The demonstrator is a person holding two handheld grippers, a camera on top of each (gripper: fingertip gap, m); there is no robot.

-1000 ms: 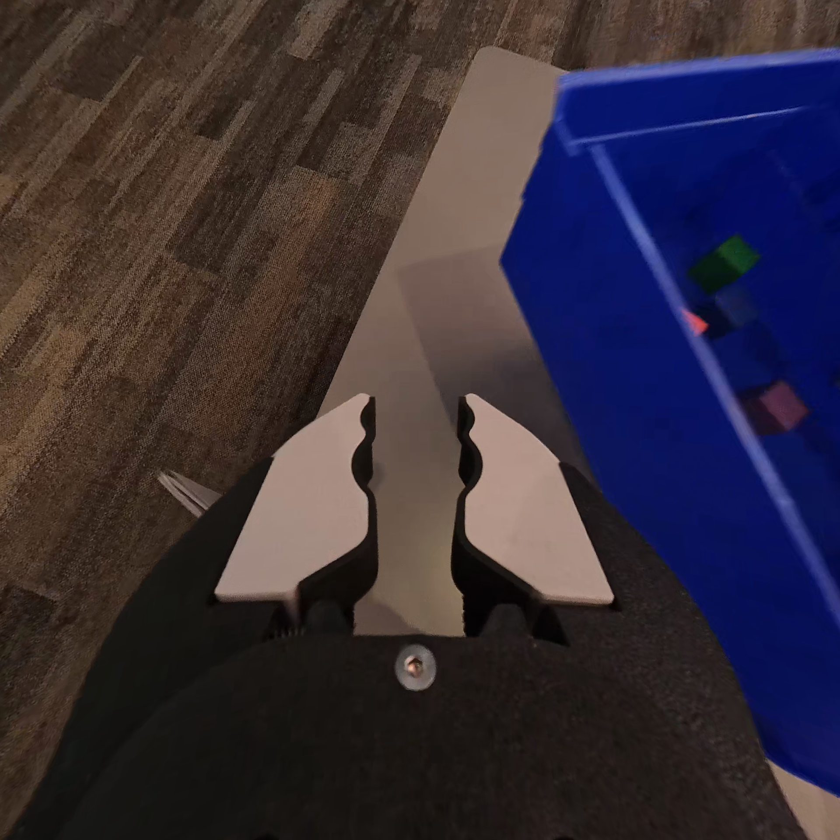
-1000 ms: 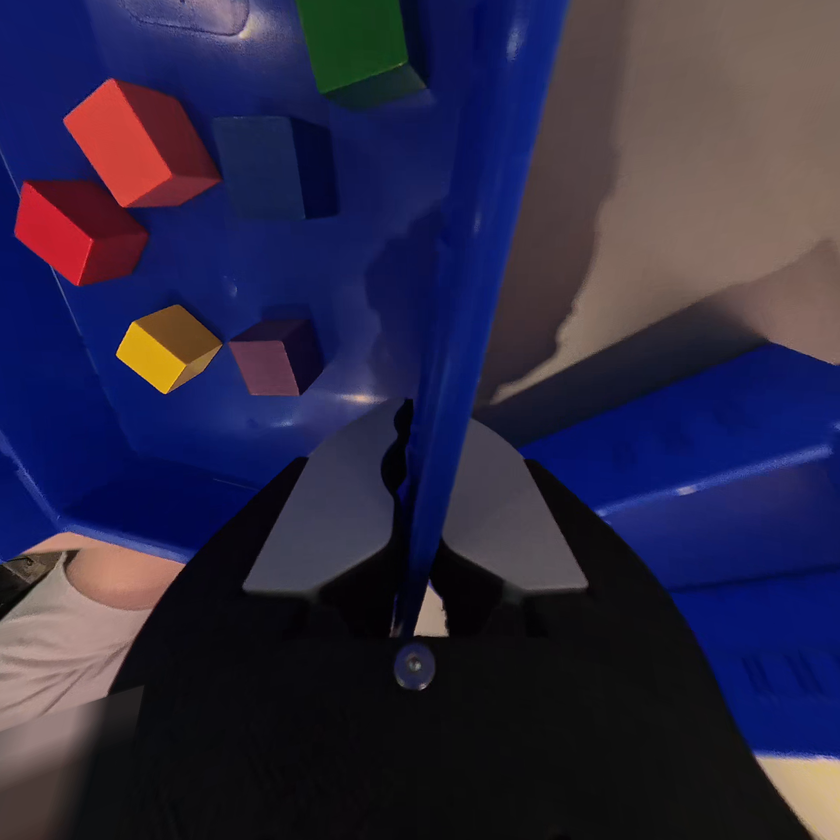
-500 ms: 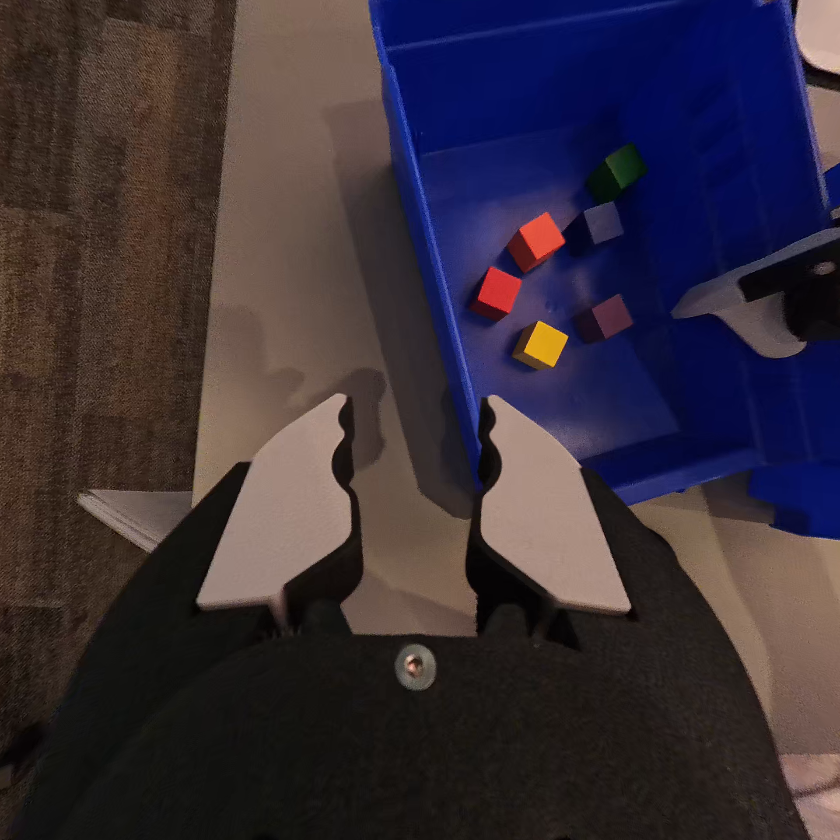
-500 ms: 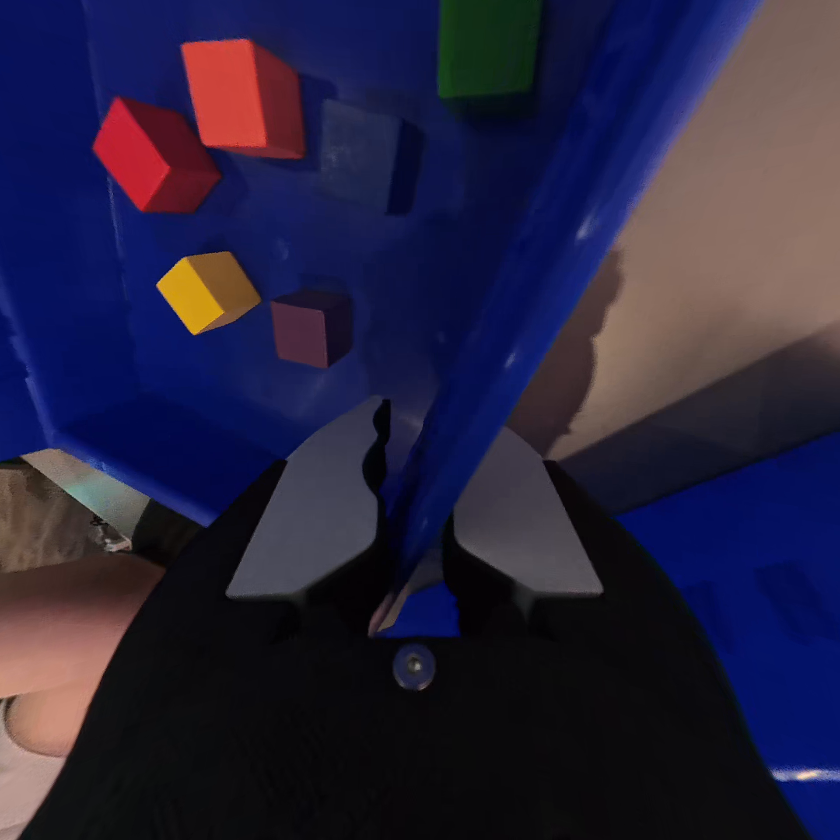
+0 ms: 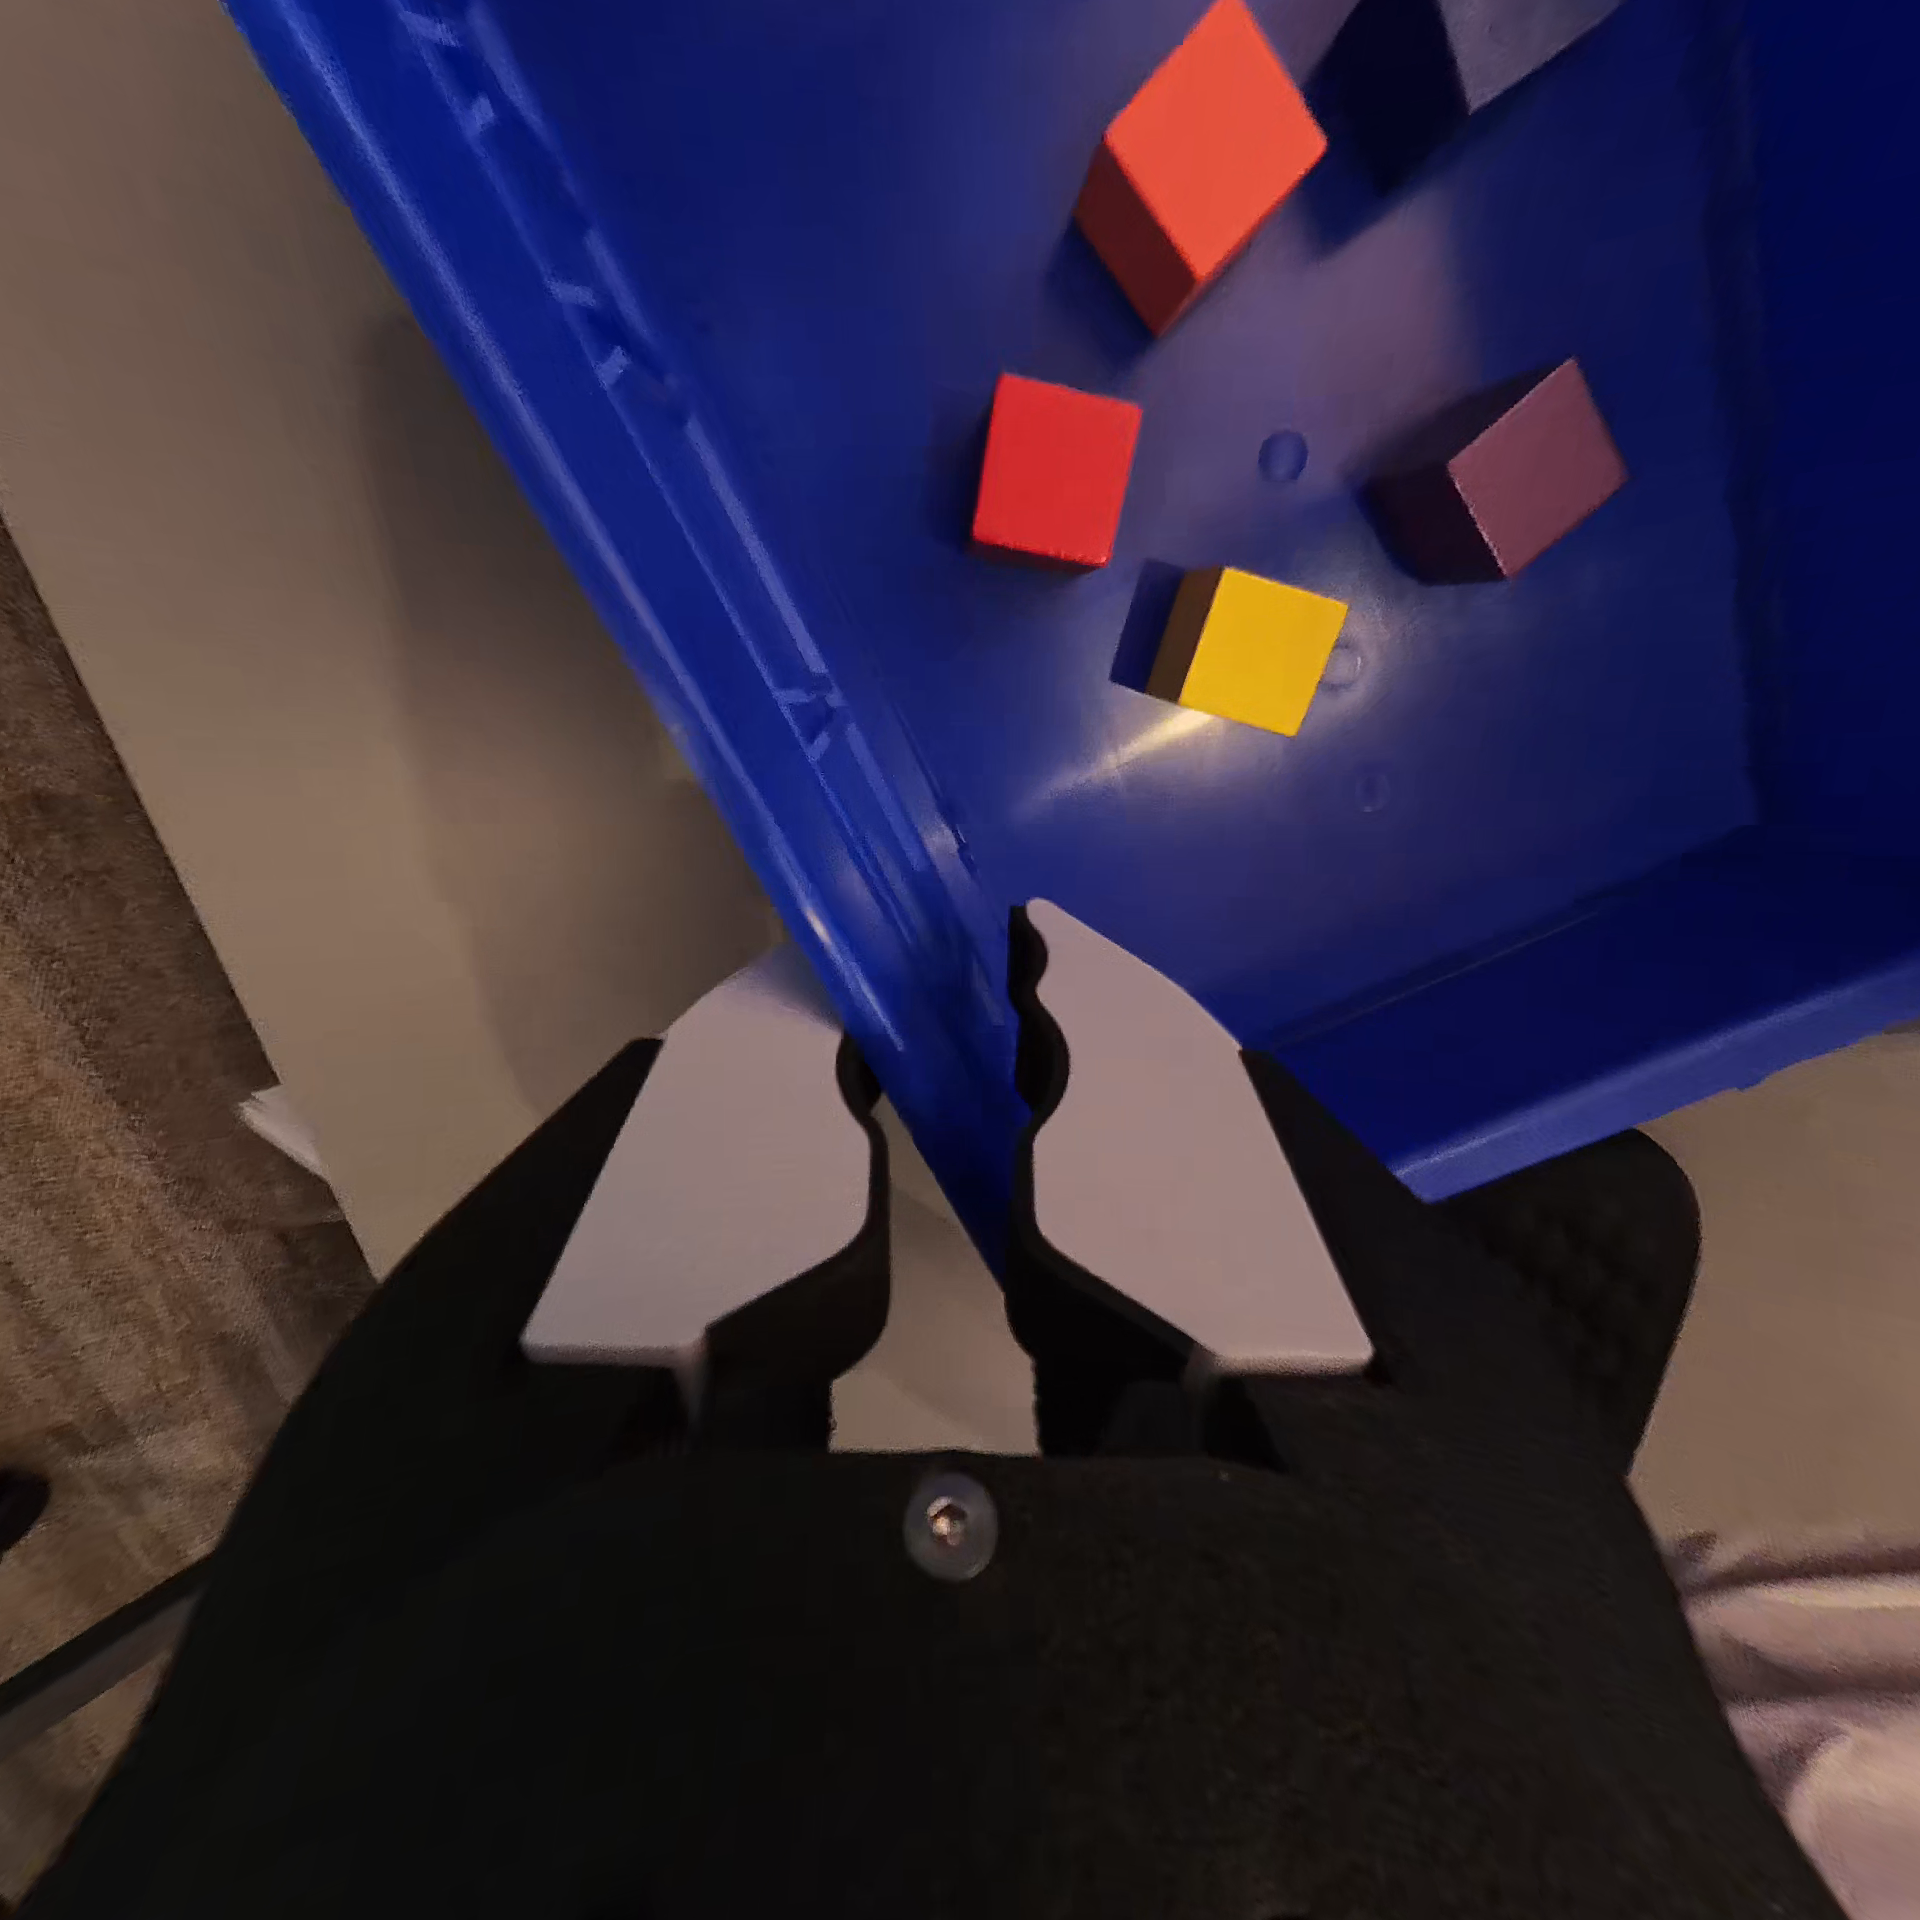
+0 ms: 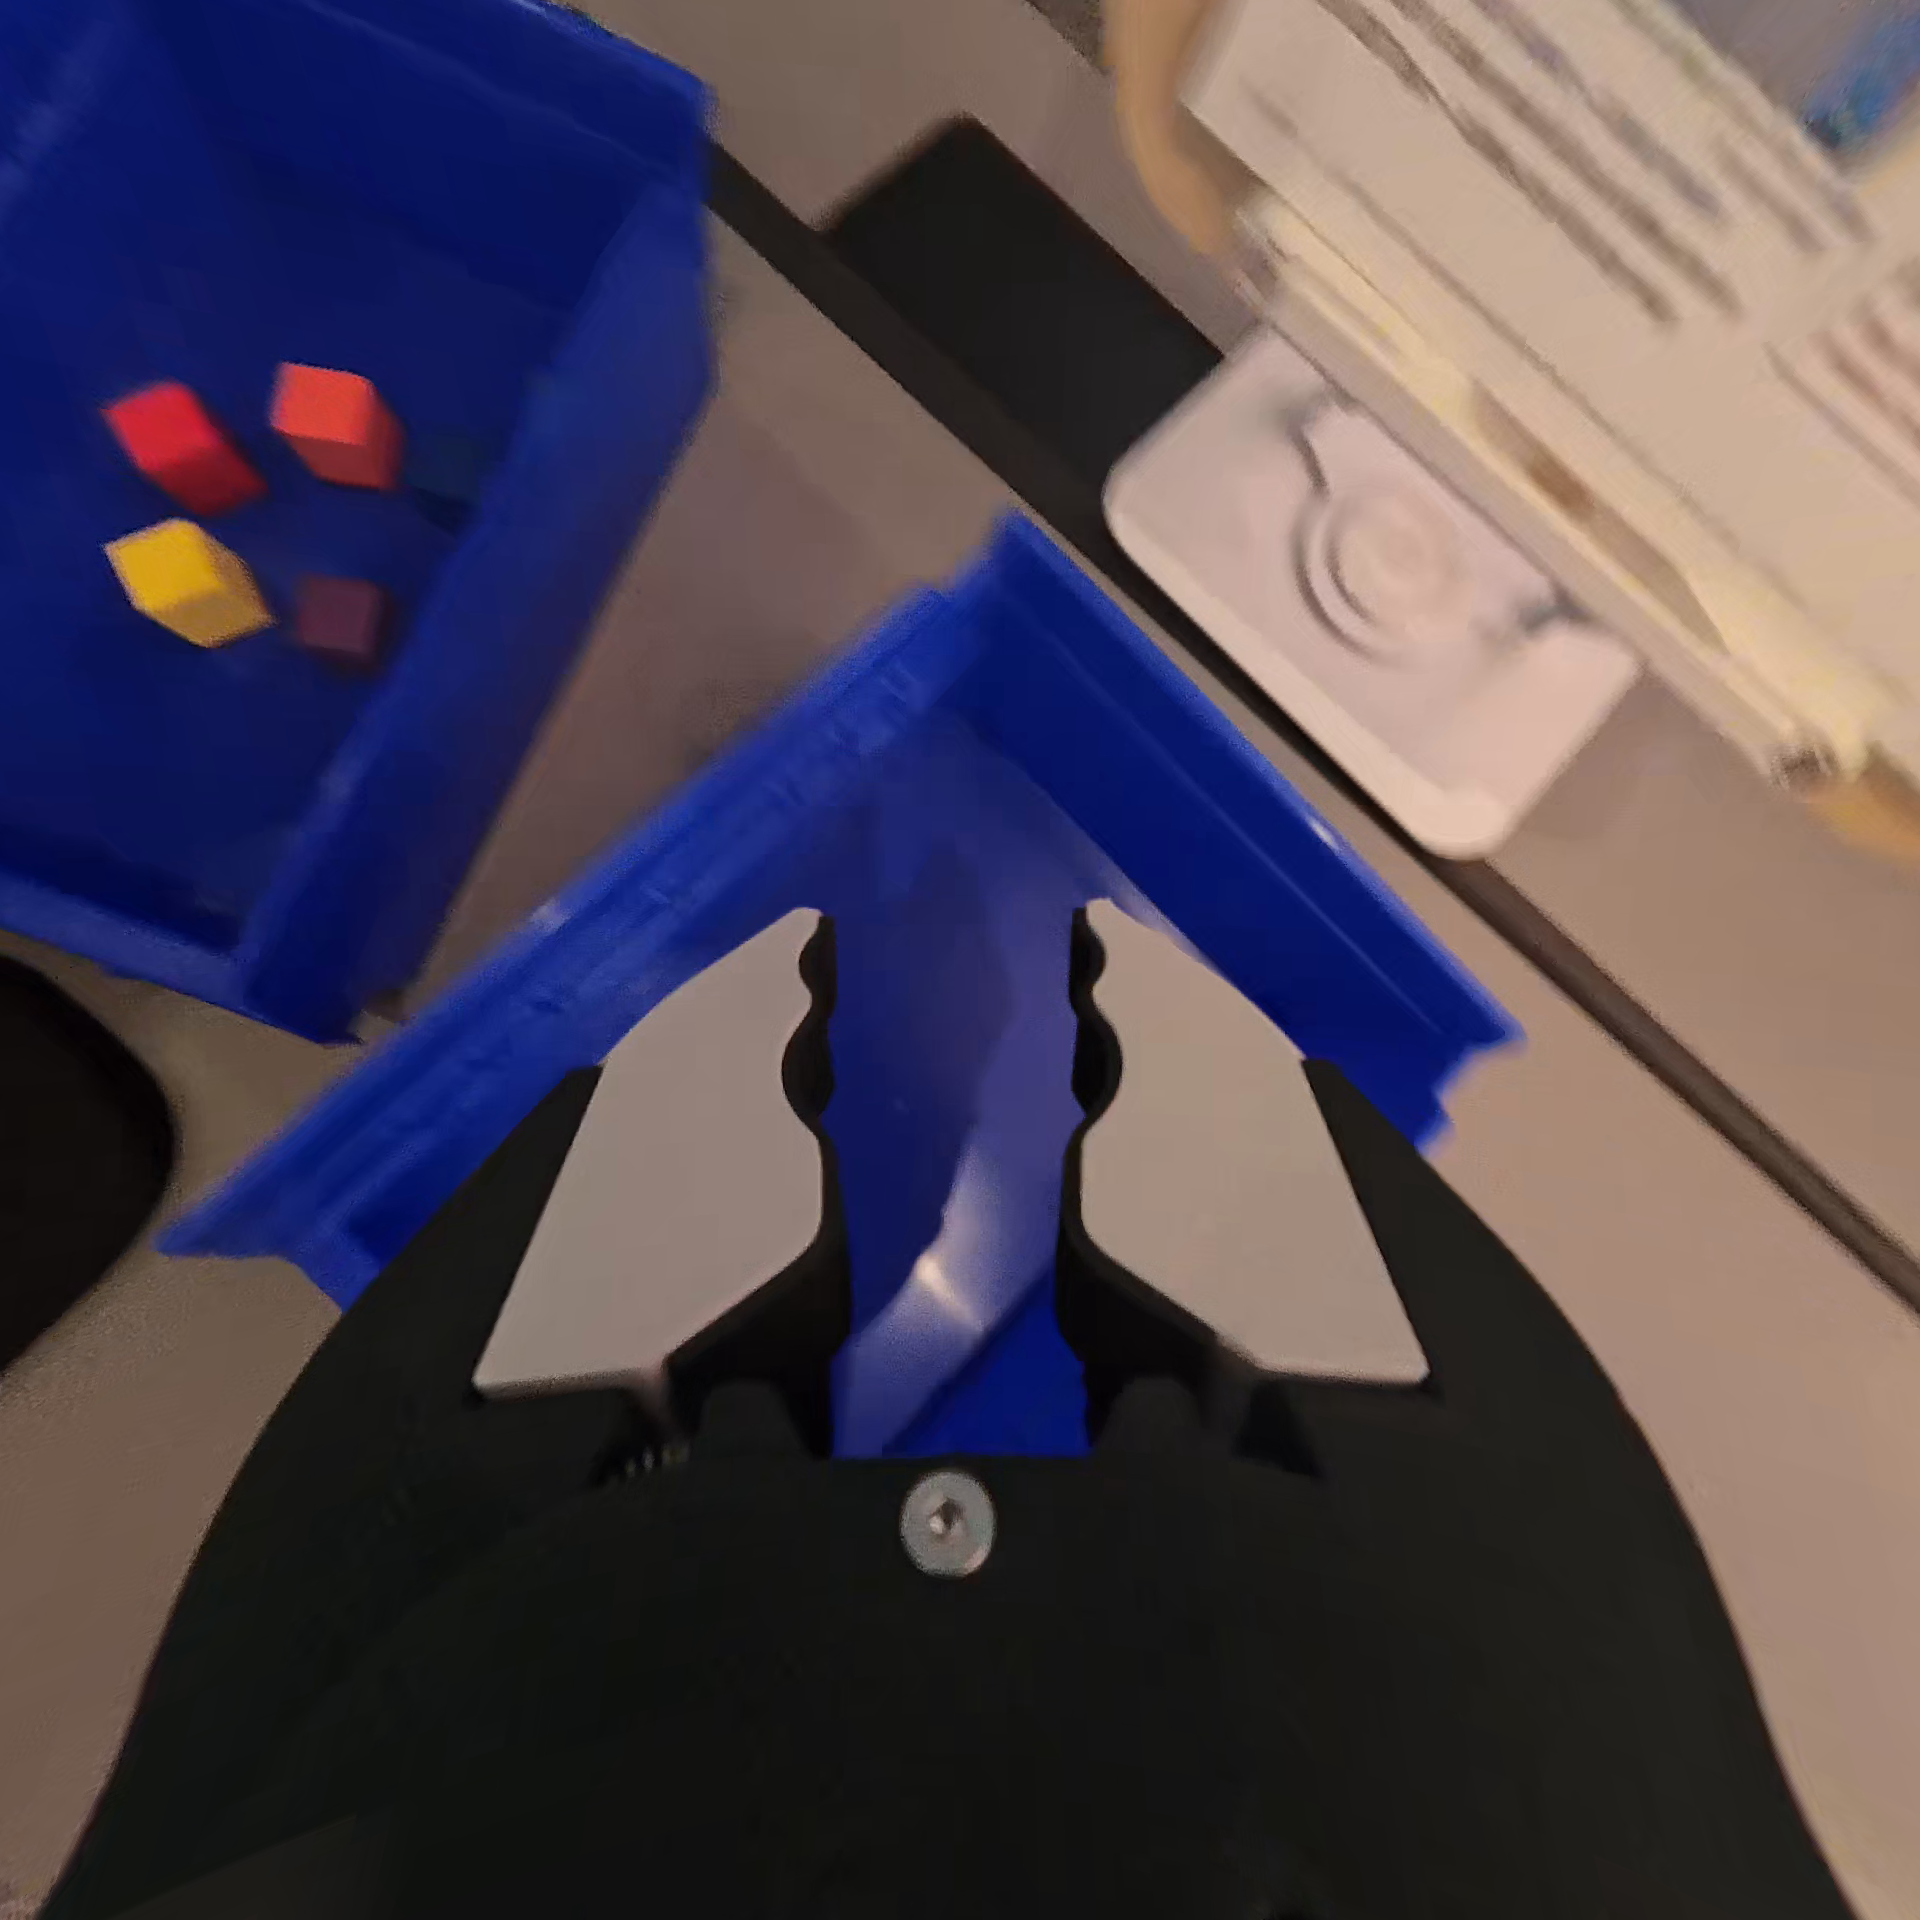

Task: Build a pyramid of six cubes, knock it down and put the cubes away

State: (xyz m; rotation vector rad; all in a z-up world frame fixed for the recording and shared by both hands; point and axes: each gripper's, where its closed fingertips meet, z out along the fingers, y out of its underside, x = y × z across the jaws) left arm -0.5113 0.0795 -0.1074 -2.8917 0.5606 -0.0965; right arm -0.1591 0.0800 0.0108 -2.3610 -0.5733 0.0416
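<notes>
A blue bin (image 5: pixel 665 436) stands on the beige table. It holds an orange cube (image 5: pixel 1205 156), a red cube (image 5: pixel 1055 473), a yellow cube (image 5: pixel 1262 649), a purple cube (image 5: pixel 1527 473) and part of a grey-blue cube (image 5: pixel 1507 42). My left gripper (image 5: pixel 914 966) straddles the bin's left wall near its front corner, with one finger (image 5: pixel 727 1174) outside, the other inside, and both pads against the wall. My right gripper (image 6: pixel 951 925) is open and empty over a second blue bin (image 6: pixel 1195 769). The first bin (image 6: pixel 623 416) with its cubes lies to its upper left.
Brown carpet (image 5: pixel 104 935) lies beyond the table's left edge (image 5: pixel 260 520). A white moulded object (image 6: pixel 1371 582) and a pale stack (image 6: pixel 1558 208) sit behind the second bin, past a dark strip (image 6: pixel 935 312). A person's light clothing (image 5: pixel 1818 1662) shows at lower right.
My left gripper moved right onto the bin's left wall and closed on it. My right gripper let go of the bin's right wall, opened and drew back over the second bin.
</notes>
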